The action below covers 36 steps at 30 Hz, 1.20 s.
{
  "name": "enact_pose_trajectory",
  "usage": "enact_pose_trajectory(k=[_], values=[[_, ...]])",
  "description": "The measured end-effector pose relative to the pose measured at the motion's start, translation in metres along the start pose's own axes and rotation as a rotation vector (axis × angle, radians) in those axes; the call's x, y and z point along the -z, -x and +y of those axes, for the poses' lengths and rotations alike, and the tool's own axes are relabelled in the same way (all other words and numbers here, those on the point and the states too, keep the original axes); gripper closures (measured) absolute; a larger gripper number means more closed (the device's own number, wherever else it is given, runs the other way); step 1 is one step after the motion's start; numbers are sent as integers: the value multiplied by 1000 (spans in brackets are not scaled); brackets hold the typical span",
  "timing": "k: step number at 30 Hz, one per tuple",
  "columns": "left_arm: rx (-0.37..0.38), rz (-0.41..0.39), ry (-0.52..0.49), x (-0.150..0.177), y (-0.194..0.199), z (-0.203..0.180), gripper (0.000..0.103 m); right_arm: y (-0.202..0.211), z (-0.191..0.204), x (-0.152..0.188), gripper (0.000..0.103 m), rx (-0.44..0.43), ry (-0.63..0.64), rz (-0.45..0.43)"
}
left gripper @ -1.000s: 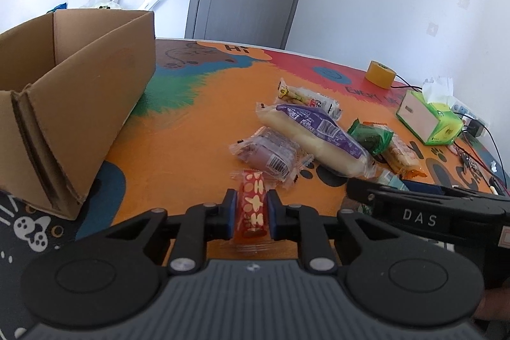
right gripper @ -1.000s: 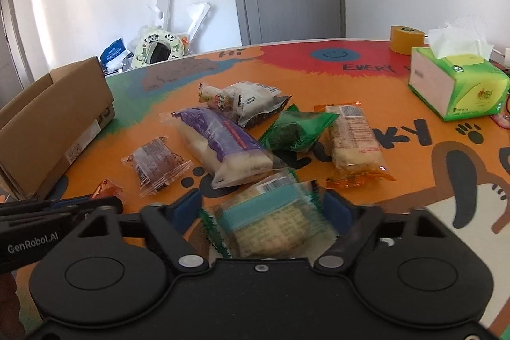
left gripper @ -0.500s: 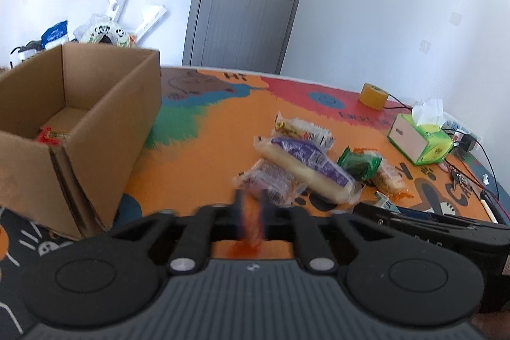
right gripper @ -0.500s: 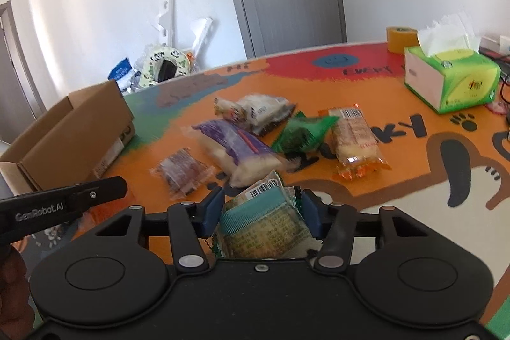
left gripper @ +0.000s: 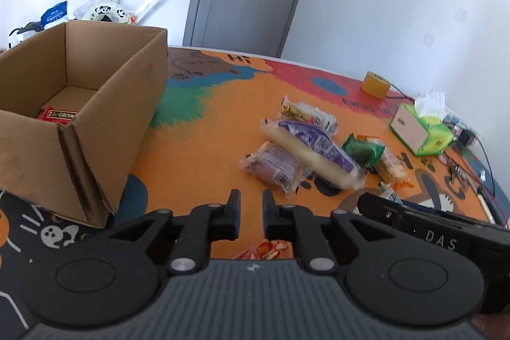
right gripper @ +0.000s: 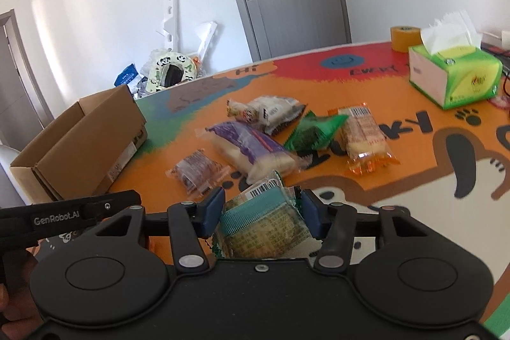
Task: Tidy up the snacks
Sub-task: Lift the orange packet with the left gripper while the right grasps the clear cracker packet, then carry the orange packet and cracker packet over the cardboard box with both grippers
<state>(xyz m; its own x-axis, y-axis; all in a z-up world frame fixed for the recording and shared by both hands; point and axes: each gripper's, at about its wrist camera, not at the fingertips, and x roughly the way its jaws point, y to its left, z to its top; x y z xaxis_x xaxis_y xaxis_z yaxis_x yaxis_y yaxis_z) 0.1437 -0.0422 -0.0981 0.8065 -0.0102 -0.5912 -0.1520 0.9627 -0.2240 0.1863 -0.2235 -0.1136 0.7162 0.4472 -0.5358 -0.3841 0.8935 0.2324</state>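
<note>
the red packet (left gripper: 59,114) inside the cardboard box (left gripper: 95,123) shows only a strip above the box's near wall; its print is too small to read. at the bottom centre of the left wrist view, an orange snack wrapper (left gripper: 266,248) peeks out, mostly hidden behind the left gripper (left gripper: 248,206). the teal-striped packet (right gripper: 264,228) has its lower end hidden by the right gripper (right gripper: 263,212) body. a hand (right gripper: 12,301) is cut off at the lower left edge.
</note>
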Motion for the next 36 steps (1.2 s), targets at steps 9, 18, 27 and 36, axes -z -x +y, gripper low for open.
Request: enact_pose_trajectory(k=[9,18,27,36], values=[[28,41,-78,14,7,1,53,4,-7,5,50,14,-18,6],[82,86,-49,27,12,2,53,6,-6,11,50,11,-22,15],[66,85,-91,37,16,-4,60,13,-5,11,50,13,-24,8],[-10,78,-83,30,14,2,86,13,8,14,50,-19,-5,18]])
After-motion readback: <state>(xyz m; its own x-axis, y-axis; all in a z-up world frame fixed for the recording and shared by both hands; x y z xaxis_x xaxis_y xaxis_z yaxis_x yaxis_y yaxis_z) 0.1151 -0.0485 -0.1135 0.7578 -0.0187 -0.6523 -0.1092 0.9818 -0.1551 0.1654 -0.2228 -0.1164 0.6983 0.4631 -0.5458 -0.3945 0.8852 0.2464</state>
